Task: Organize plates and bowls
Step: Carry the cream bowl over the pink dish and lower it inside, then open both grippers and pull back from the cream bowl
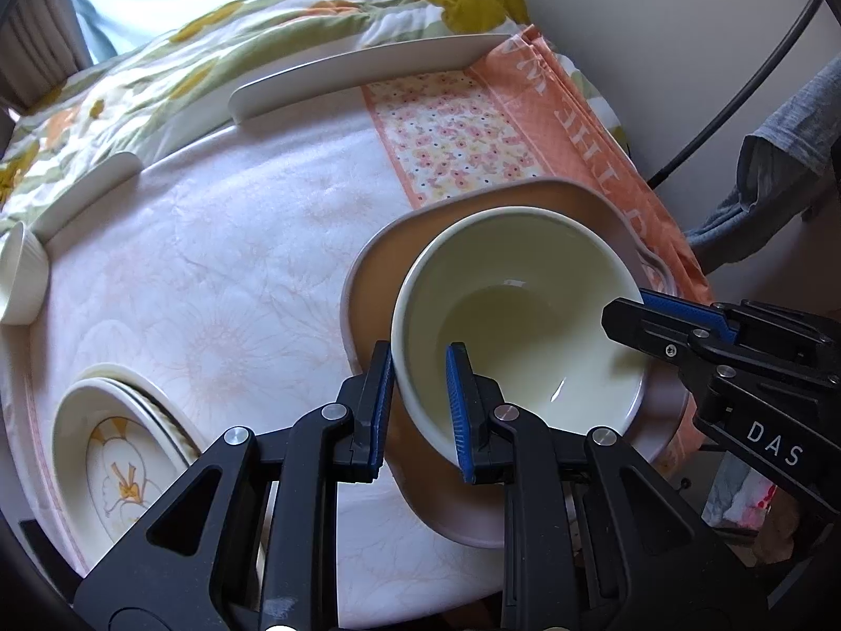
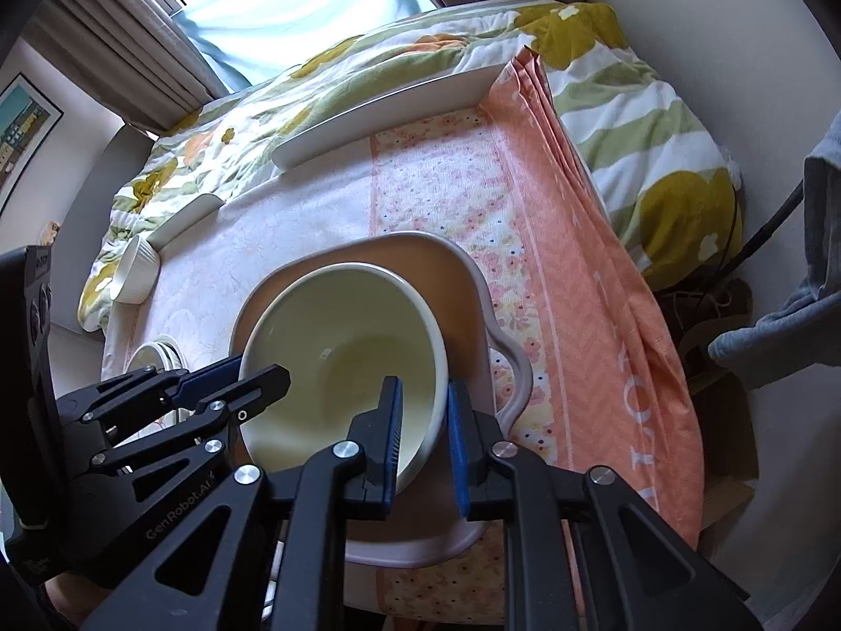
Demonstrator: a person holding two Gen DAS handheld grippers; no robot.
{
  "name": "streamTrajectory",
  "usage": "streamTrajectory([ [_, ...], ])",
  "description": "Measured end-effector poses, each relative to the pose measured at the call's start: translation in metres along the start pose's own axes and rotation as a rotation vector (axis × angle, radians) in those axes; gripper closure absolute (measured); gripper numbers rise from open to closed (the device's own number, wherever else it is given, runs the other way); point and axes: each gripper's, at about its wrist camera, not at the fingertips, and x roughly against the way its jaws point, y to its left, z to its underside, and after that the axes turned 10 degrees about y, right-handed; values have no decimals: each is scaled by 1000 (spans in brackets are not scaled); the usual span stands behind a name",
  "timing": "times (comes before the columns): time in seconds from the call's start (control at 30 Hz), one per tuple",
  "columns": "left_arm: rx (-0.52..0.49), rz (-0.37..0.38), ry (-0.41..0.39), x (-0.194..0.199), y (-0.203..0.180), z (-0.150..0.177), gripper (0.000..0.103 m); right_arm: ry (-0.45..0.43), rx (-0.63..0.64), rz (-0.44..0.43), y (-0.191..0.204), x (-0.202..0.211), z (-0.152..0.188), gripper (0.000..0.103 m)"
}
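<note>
A large cream bowl (image 1: 525,315) sits inside a pinkish square dish with handles (image 1: 378,268) on the cloth-covered table. My left gripper (image 1: 419,405) straddles the bowl's near rim, one finger outside and one inside, with a small gap to the wall. My right gripper (image 2: 424,434) straddles the bowl's (image 2: 341,357) right rim the same way, over the dish (image 2: 462,284). The right gripper also shows in the left wrist view (image 1: 657,315); the left gripper shows in the right wrist view (image 2: 231,373).
A stack of flower-patterned plates (image 1: 121,462) lies at the front left. A small ribbed white bowl (image 1: 21,278) and two long white plates (image 1: 368,68) line the table's far edge. A quilt-covered bed lies beyond. Orange cloth (image 2: 604,289) hangs off the right edge.
</note>
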Motion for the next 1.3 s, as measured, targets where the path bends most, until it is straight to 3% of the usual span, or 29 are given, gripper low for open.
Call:
streamTrajectory([
  [0.4, 54, 47, -75, 43, 13, 3, 85, -38, 45, 16, 12, 25, 1, 87],
  [0.67, 288, 56, -202, 111, 75, 21, 84, -92, 246, 6, 53, 43, -4, 86],
  [0.7, 316, 35, -210, 118, 85, 24, 84, -112, 293, 7, 63, 46, -7, 77],
  [0.77, 369, 0, -241, 132, 104, 33, 82, -146, 352, -9, 76, 51, -11, 46],
  [0.8, 392, -5, -256, 138, 112, 38, 80, -160, 378, -24, 84, 52, -14, 22],
  [0.83, 422, -13, -270, 145, 123, 45, 65, -177, 401, -42, 92, 55, -18, 10],
  [0.87, 443, -15, -280, 150, 131, 50, 27, -190, 418, -57, 100, 57, -20, 10],
  [0.9, 470, -11, -299, 156, 142, 58, 7, -209, 438, -75, 109, 58, -23, 10],
  [0.93, 493, -13, -326, 161, 149, 64, 0, -232, 463, -91, 120, 60, -26, 10],
  [1.17, 647, -106, -347, 177, 222, 99, 0, -285, 676, -145, 212, 57, -40, 9],
  [1.3, 744, -96, -382, 184, 278, 112, 0, -189, 750, -133, 271, 48, -62, 9],
])
